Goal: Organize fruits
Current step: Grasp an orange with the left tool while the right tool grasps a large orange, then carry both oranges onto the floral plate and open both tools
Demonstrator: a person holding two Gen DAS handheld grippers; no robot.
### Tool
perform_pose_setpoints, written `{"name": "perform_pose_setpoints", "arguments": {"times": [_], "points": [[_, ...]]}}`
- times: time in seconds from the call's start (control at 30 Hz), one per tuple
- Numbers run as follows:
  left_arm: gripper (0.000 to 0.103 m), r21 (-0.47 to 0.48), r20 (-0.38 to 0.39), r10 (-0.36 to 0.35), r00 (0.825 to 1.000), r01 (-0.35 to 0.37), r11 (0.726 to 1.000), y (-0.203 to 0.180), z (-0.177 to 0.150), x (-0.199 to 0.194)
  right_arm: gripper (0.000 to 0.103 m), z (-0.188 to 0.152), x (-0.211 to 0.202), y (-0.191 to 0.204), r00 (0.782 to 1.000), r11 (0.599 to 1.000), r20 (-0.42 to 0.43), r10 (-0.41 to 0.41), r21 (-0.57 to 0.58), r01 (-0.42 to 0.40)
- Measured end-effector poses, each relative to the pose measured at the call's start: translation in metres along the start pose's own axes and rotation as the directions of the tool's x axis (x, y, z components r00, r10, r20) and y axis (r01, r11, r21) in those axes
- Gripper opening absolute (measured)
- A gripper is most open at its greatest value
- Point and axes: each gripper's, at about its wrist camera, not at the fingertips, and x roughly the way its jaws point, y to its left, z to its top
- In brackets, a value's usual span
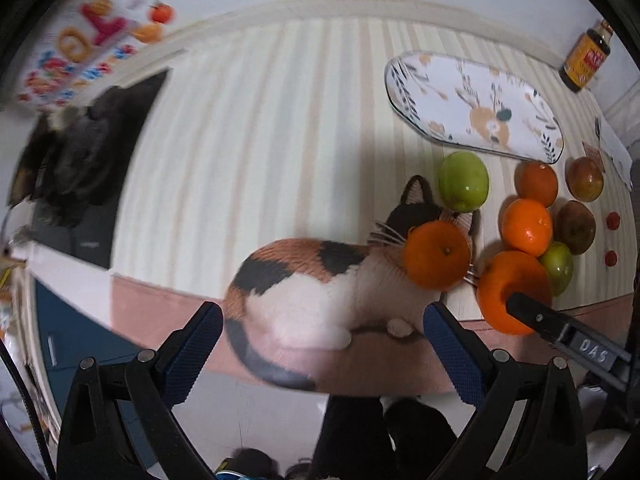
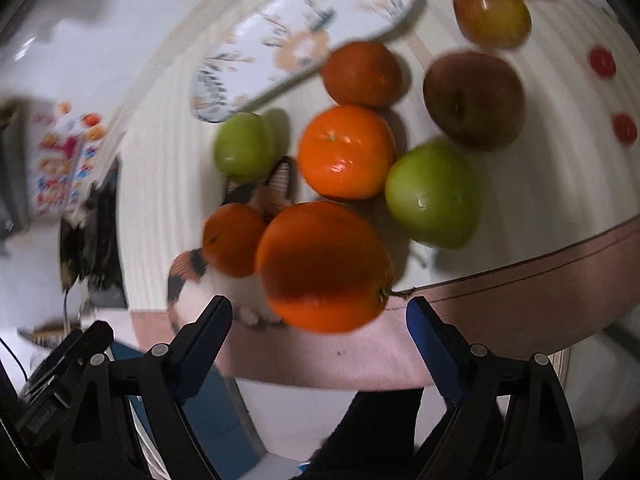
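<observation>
Both of my grippers fill the bottom of their frames with the jaws standing apart and nothing between them. My right gripper points down at the big orange in the lower middle of its view; the fruit sits just beyond the pads, untouched, which I read as lining up for a first pick. My left gripper hangs over the cat print on the cloth, its jaws framing no fruit, so I judge it is only waiting.

Loose fruit is clustered on the striped tablecloth: more oranges, green apples and reddish apples, some touching. An oval patterned plate lies bare in the upper right of the left view, just beyond the cluster, probably where the fruit should go. Nothing sits on it yet.
</observation>
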Motion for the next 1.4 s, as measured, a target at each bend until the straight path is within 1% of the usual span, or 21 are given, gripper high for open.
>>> {"name": "perform_pose_setpoints", "arguments": {"times": [0.07, 0.17, 0.27, 0.4, 0.5, 0.57, 0.67, 0.73, 0.8, 0.9, 0.97, 1.03, 1.1, 1.13, 1.17, 1.2, 1.27, 1.3, 1.33, 1.37, 1.4], "points": [[0.103, 0.018, -0.032, -0.039, 0.999, 0.039, 0.999, 0.0, 0.015, 0.013, 0.092, 0.004, 0.006, 0.004, 0.997, 0.997, 0.014, -0.071, 0.027, 0.07], [0.103, 0.049, -0.074, -0.099, 0.992, 0.103, 0.994, -0.01, 0.036, 0.03, 0.091, 0.008, 0.01, 0.012, 0.993, 0.994, 0.041, -0.107, 0.022, 0.106], [0.102, 0.096, -0.118, -0.151, 0.982, 0.162, 0.982, -0.025, 0.05, 0.044, 0.083, 0.003, 0.004, 0.023, 0.991, 0.991, 0.042, -0.131, 0.01, 0.131], [0.102, 0.176, -0.2, -0.185, 0.962, 0.221, 0.959, -0.054, 0.058, 0.068, 0.084, 0.005, 0.005, 0.019, 0.992, 0.992, 0.023, -0.125, 0.031, 0.124], [0.088, 0.204, -0.247, -0.189, 0.95, 0.241, 0.949, -0.068, 0.063, 0.087, 0.084, 0.004, 0.004, 0.023, 0.991, 0.991, 0.024, -0.132, 0.023, 0.132], [0.084, 0.179, -0.269, -0.246, 0.931, 0.3, 0.937, -0.073, 0.069, 0.097, 0.084, 0.002, 0.002, 0.021, 0.991, 0.991, 0.029, -0.132, 0.018, 0.132], [0.073, 0.176, -0.259, -0.284, 0.923, 0.334, 0.926, -0.08, 0.077, 0.102, 0.085, 0.0, 0.001, 0.021, 0.99, 0.991, 0.035, -0.135, 0.016, 0.134], [0.061, 0.187, -0.255, -0.302, 0.919, 0.353, 0.917, -0.087, 0.081, 0.105, 0.085, -0.001, 0.002, 0.02, 0.99, 0.991, 0.039, -0.137, 0.016, 0.136], [0.055, 0.198, -0.258, -0.312, 0.914, 0.366, 0.909, -0.094, 0.085, 0.101, 0.086, 0.0, 0.002, 0.022, 0.989, 0.99, 0.039, -0.142, 0.015, 0.141], [0.059, 0.223, -0.256, -0.313, 0.915, 0.371, 0.901, -0.097, 0.083, 0.1, 0.086, 0.004, 0.002, 0.023, 0.989, 0.99, 0.035, -0.142, 0.015, 0.142], [0.068, 0.214, -0.286, -0.322, 0.903, 0.387, 0.897, -0.099, 0.084, 0.109, 0.086, 0.005, 0.001, 0.021, 0.989, 0.99, 0.034, -0.141, 0.014, 0.141], [0.07, 0.187, -0.31, -0.35, 0.884, 0.418, 0.889, -0.1, 0.076, 0.113, 0.086, 0.006, 0.001, 0.02, 0.99, 0.99, 0.034, -0.14, 0.013, 0.139], [0.067, 0.147, -0.319, -0.384, 0.866, 0.446, 0.883, -0.1, 0.074, 0.119, 0.087, 0.005, 0.001, 0.017, 0.99, 0.991, 0.033, -0.136, 0.01, 0.136], [0.059, 0.134, -0.316, -0.397, 0.862, 0.454, 0.881, -0.099, 0.073, 0.119, 0.087, 0.005, 0.001, 0.017, 0.99, 0.991, 0.031, -0.135, 0.008, 0.134], [0.055, 0.124, -0.314, -0.414, 0.854, 0.469, 0.875, -0.1, 0.072, 0.118, 0.087, 0.005, 0.002, 0.016, 0.991, 0.991, 0.029, -0.132, 0.007, 0.132], [0.055, 0.134, -0.306, -0.385, 0.871, 0.439, 0.888, -0.1, 0.071, 0.116, 0.087, 0.005, 0.002, 0.016, 0.991, 0.991, 0.027, -0.132, 0.006, 0.131], [0.055, 0.171, -0.264, -0.345, 0.901, 0.395, 0.903, -0.096, 0.067, 0.109, 0.088, 0.006, 0.003, 0.017, 0.991, 0.991, 0.023, -0.131, 0.003, 0.131], [0.055, 0.184, -0.251, -0.326, 0.911, 0.376, 0.908, -0.094, 0.067, 0.106, 0.088, 0.007, 0.004, 0.018, 0.991, 0.992, 0.023, -0.13, 0.005, 0.13], [0.055, 0.194, -0.244, -0.308, 0.92, 0.357, 0.913, -0.09, 0.067, 0.107, 0.088, 0.009, 0.005, 0.019, 0.992, 0.992, 0.024, -0.127, 0.008, 0.127], [0.055, 0.198, -0.24, -0.305, 0.922, 0.354, 0.914, -0.087, 0.067, 0.108, 0.088, 0.01, 0.005, 0.019, 0.992, 0.992, 0.026, -0.124, 0.012, 0.124], [0.056, 0.191, -0.243, -0.321, 0.915, 0.369, 0.91, -0.08, 0.066, 0.109, 0.089, 0.011, 0.006, 0.019, 0.992, 0.993, 0.028, -0.122, 0.014, 0.121]]}}
